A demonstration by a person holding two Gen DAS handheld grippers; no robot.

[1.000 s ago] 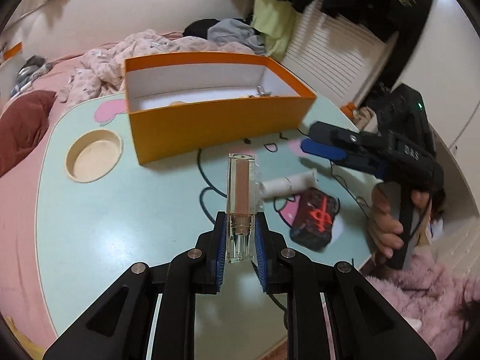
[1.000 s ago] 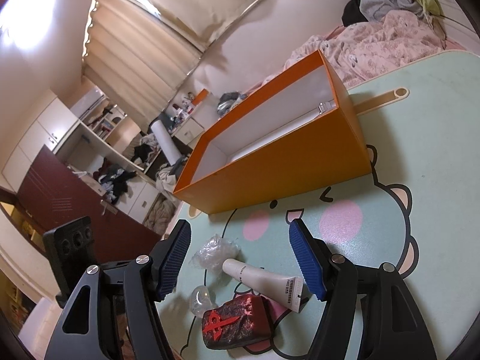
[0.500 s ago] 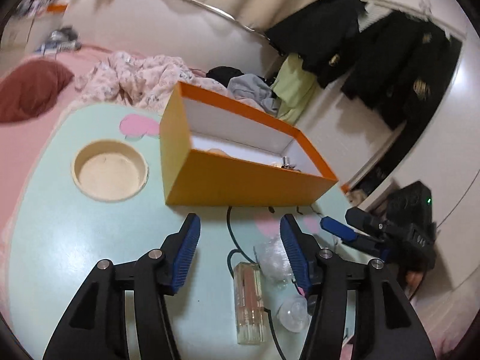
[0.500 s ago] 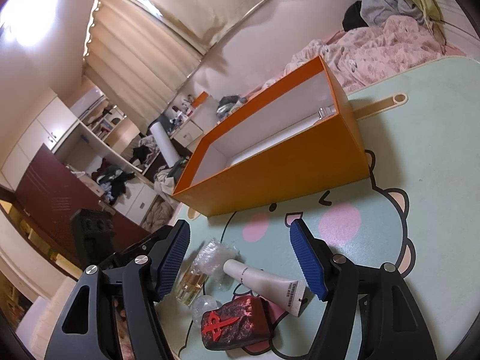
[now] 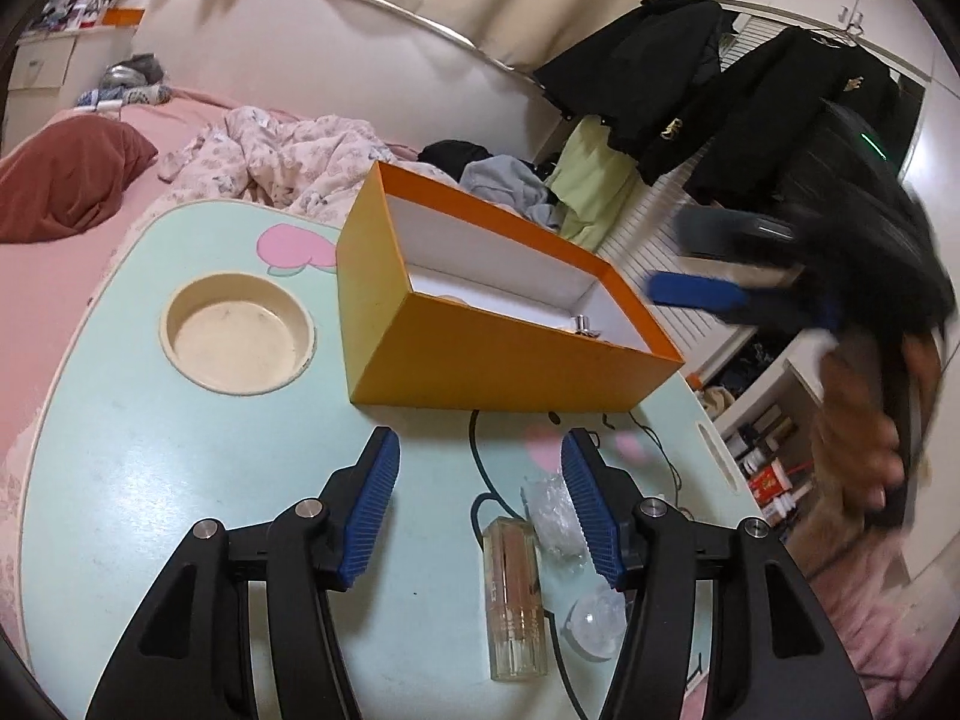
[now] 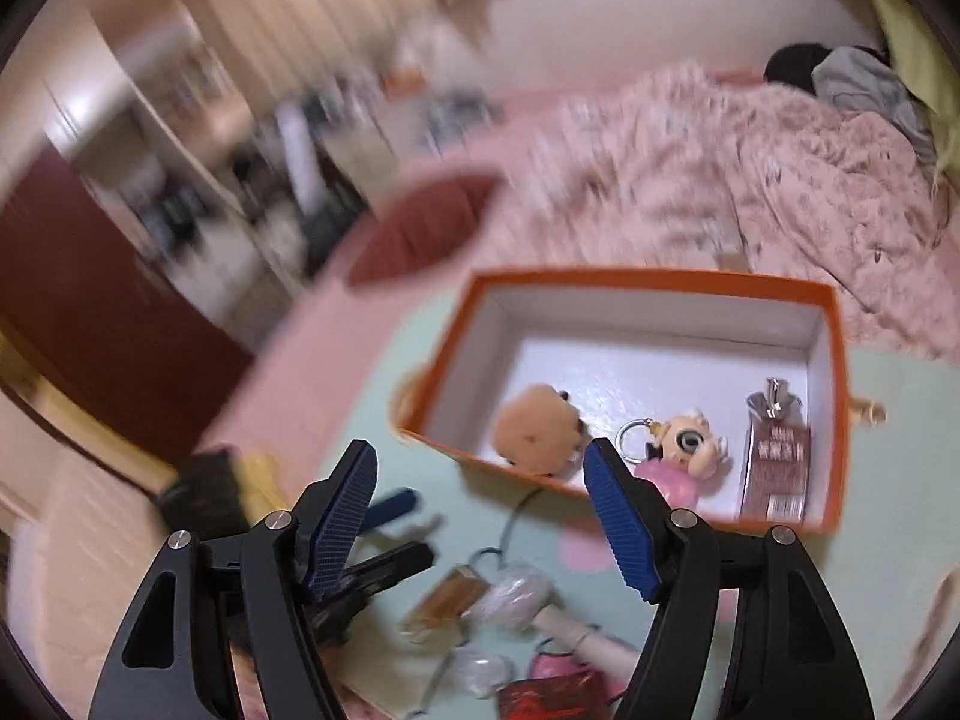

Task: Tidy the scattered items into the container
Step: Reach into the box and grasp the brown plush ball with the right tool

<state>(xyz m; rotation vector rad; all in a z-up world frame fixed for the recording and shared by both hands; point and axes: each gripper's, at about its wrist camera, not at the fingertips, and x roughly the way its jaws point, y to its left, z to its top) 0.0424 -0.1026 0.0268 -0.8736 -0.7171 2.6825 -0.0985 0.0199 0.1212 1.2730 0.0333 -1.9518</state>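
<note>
Mint-green table (image 5: 150, 480) with a cartoon face drawn on it sits under both my grippers, and a pink bed (image 5: 54, 276) lies past its far edge. My left gripper (image 5: 480, 504) is wide apart and holds nothing. Right below it, between the two blue pads but closer to the right one, a clear perfume bottle (image 5: 517, 594) lies flat on the table. A crinkly plastic wrap (image 5: 549, 516) and a small clear dome (image 5: 594, 624) lie just beside the bottle on its right. My right gripper (image 6: 480, 516) is wide apart too and holds nothing. Its view is blurry. Below it I see the same bottle, the wrap, a white tube (image 6: 588, 642) and a dark red thing (image 6: 540, 702) close together near the table's near edge. Farther on is the orange box (image 5: 480, 366), open on top. Inside it I see a tan plush toy (image 6: 537, 435), a doll keychain (image 6: 684, 450) and a brown bottle (image 6: 774, 462). Bare table lies between the small things and the box's near wall. To the left of the box there is a round cup hole (image 5: 237, 333) in the table. Dark coats (image 5: 720, 96) hang far back on the right.
</note>
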